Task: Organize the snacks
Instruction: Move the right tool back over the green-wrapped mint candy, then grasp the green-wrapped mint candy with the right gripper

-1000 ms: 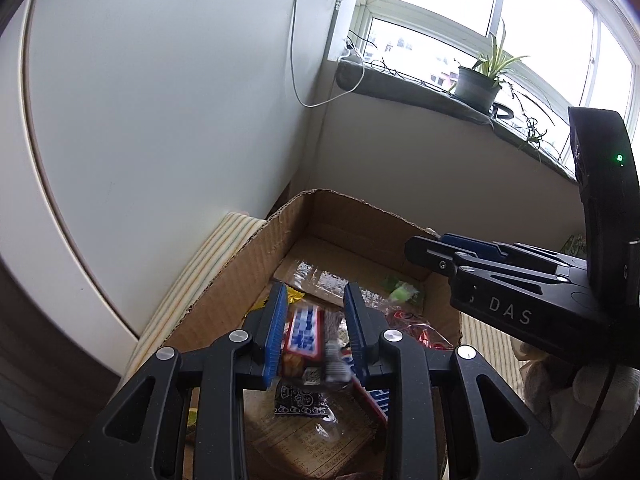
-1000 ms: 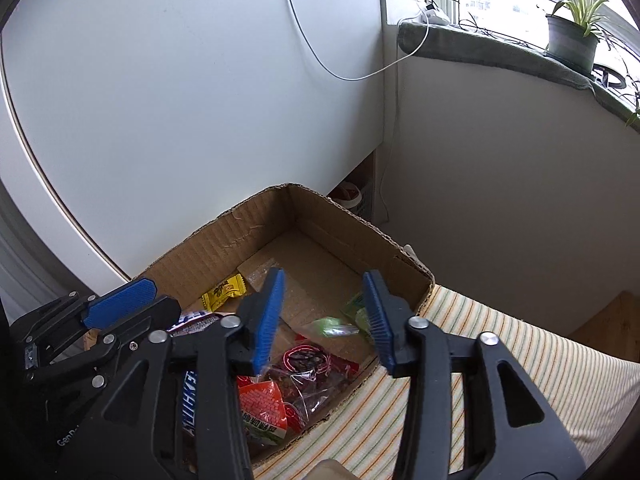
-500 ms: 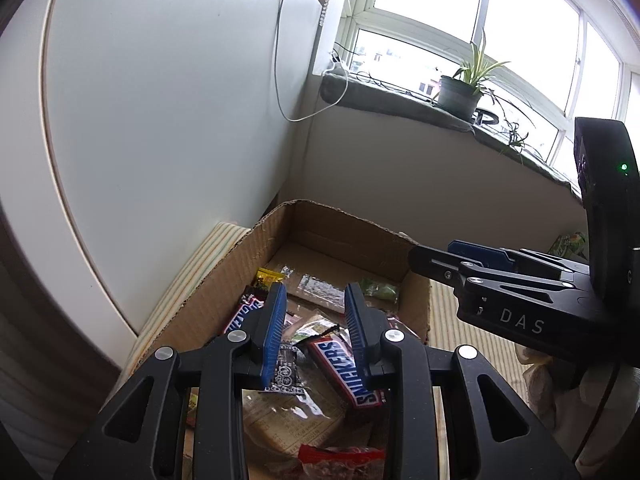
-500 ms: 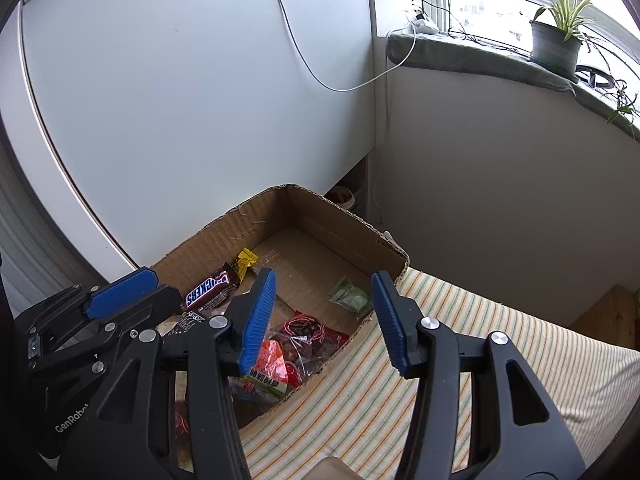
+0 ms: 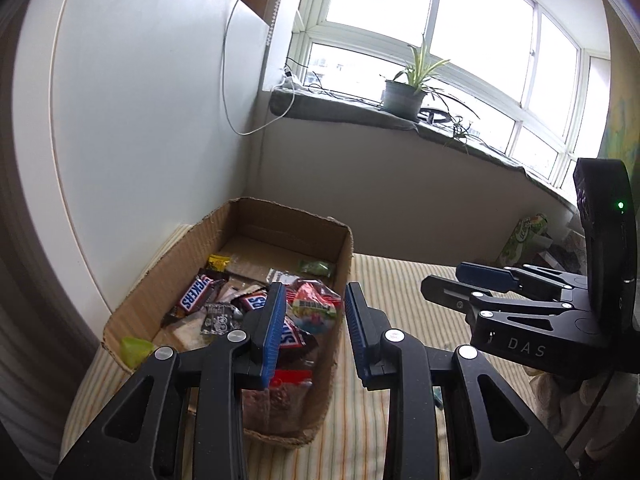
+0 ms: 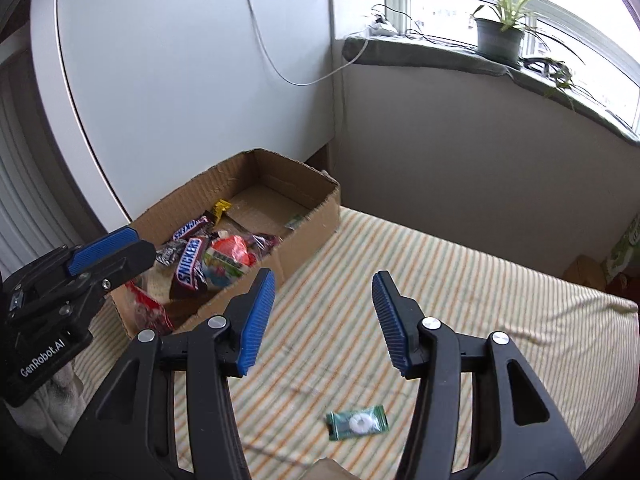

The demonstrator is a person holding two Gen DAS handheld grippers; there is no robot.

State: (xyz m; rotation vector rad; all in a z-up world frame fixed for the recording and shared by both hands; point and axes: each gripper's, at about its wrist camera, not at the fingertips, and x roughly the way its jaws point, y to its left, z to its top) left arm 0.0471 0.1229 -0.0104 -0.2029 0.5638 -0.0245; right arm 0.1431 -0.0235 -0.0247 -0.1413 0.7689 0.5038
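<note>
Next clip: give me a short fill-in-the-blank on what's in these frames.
1. The Snickers bars lie inside the ____ box.
2. One green-wrapped candy lies outside it on the ____ cloth.
3. The right gripper has its jaws ____.
4. The left gripper holds ____.

Missing: cardboard; striped; open; nothing

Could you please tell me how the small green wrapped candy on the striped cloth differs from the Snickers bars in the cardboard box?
The green wrapped candy lies alone on the striped cloth, outside the cardboard box; the Snickers bars lie inside it, piled among other snacks. The candy is small and squarish with a white ring showing; the bars are longer, dark brown with blue lettering. Both are sealed in wrappers, and neither is gripped.
</note>
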